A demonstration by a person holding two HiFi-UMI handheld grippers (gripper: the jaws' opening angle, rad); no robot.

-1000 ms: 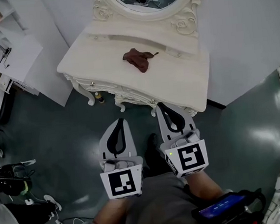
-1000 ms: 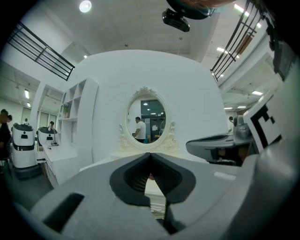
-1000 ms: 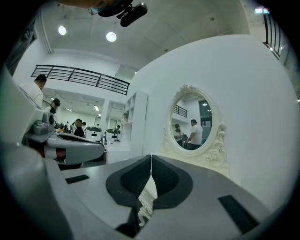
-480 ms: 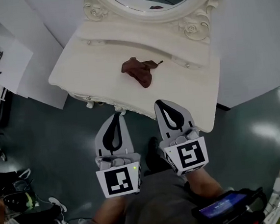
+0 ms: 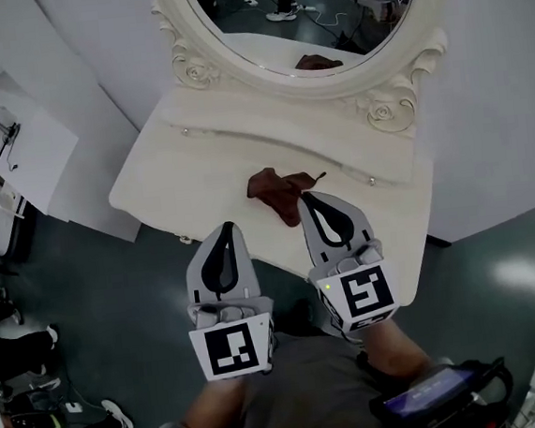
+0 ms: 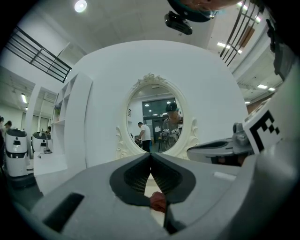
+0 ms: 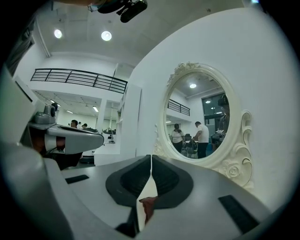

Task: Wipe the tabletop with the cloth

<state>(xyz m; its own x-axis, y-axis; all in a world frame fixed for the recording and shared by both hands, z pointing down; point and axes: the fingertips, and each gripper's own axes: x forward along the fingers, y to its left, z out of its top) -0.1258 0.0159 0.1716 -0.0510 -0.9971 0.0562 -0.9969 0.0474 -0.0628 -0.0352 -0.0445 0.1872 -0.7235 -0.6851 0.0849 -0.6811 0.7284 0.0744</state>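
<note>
White tabletop (image 5: 184, 174), cloth (image 5: 274, 187) lengthwise left-to-right

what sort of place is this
Likely a staged set in a large hall or lab, not a home: white dressing table, oval mirror, partition walls, and a balcony railing overhead.

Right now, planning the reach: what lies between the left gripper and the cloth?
Head view: only bare tabletop between left gripper and cloth.
</note>
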